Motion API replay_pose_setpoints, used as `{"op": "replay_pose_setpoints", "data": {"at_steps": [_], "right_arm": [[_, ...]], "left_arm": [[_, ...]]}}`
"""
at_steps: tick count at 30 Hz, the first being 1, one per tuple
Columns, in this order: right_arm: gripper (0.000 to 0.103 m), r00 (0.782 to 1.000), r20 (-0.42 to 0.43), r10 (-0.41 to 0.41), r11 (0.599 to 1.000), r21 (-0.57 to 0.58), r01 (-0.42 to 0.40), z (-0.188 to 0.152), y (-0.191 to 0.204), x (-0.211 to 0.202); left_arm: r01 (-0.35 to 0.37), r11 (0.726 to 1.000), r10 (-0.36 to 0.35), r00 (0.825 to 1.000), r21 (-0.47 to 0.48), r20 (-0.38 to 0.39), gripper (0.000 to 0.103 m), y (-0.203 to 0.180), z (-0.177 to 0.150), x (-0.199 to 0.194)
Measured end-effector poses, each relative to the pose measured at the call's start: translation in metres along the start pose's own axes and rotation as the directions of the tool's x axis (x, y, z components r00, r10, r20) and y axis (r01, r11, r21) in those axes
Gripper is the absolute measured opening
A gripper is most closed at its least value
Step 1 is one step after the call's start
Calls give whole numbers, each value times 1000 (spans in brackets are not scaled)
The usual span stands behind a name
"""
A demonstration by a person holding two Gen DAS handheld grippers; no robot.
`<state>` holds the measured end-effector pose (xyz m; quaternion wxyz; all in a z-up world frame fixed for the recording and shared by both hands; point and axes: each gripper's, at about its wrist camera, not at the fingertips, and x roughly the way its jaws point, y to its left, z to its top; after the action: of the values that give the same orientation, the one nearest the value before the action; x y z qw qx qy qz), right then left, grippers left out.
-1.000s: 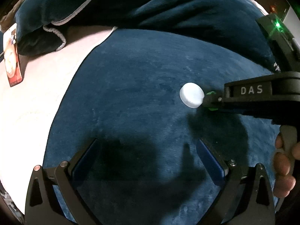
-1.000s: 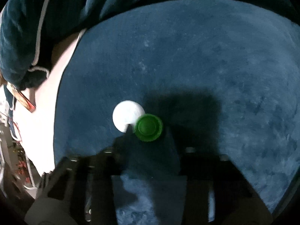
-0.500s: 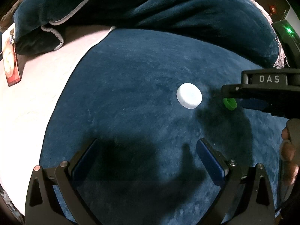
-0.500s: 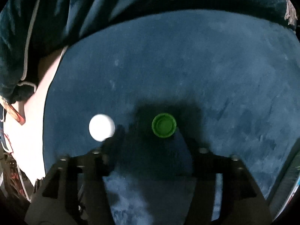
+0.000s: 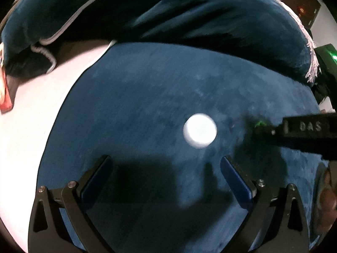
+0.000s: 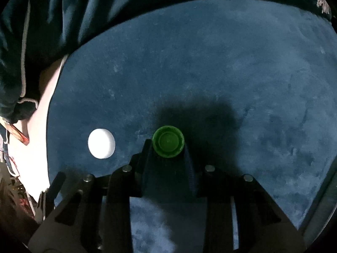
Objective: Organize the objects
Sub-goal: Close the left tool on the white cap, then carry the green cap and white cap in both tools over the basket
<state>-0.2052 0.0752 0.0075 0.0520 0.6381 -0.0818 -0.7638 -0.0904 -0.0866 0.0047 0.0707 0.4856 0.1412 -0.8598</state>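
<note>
A white cap (image 5: 199, 131) (image 6: 101, 140) lies flat on the dark blue velvet cushion (image 5: 147, 105). To its right, a green cap (image 6: 168, 141) sits open side up between the tips of my right gripper (image 6: 168, 145), whose jaws are closing and press on its sides. In the left wrist view only a green sliver (image 5: 260, 124) shows at the tip of the right gripper (image 5: 259, 129). My left gripper (image 5: 165, 160) hangs open, near and left of the white cap, with nothing between its blue pads (image 5: 236, 179).
A rumpled blue blanket (image 5: 189, 10) with grey piping is piled behind the cushion. A pale sheet (image 5: 31, 116) lies to the left, with a red and white item (image 5: 4, 97) at its edge. A person's hand (image 5: 326, 196) grips the right tool.
A second ago the right gripper held the green cap against the white one. It opened and left the green cap lying further right, and now its fingers are closed around it again.
</note>
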Motion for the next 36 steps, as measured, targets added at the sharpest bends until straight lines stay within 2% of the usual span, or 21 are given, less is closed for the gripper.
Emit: {"op": "replay_pose_setpoints", "data": {"at_steps": [4,6,10,11,12,13,14,17,24,30,36], "right_arm": [[30,1000,6,29,1000,10,-29,2,-3,-8],[30,999,21,30,1000,2,-30,3,-2,-13],[30,999,30,34,999,-11,-34,2,-3,-22],[30,999,28,36,999,-17,-35,0,-10,-28],[30,999,27,35,999,-21,-35,1,-10,-29],[30,999,28,34,999,-25,-34,1,-10,-31],[30,999,30,35,999,-30,-34,-3,-17,-36],[30,999,33,28,999,-33,-26,-5,-20,-42],[30,998,55,32,999,-38,-30,-18,-31,-69],[30,995,89,52,998,-39,-49,-31,-32,-92],[30,988,140,59,998,-16,-58,-49,-50,-124]], "left_arm": [[18,1000,-18,1000,25,2,99,-13,10,10],[21,999,-20,1000,47,-13,90,-20,13,19],[26,997,-23,999,79,-38,82,-29,16,35],[25,996,-23,999,84,-33,74,-30,17,35],[26,996,-24,999,81,-28,57,-28,17,35],[25,997,-24,999,73,-25,50,-27,17,34],[36,998,-34,999,60,-25,38,-23,18,32],[87,996,-87,996,15,-16,39,-17,14,18],[108,994,-108,994,0,20,39,-16,-1,-22],[92,990,-97,994,103,47,39,-48,-10,-60],[122,962,-140,988,242,58,39,-107,-30,-90]]}}
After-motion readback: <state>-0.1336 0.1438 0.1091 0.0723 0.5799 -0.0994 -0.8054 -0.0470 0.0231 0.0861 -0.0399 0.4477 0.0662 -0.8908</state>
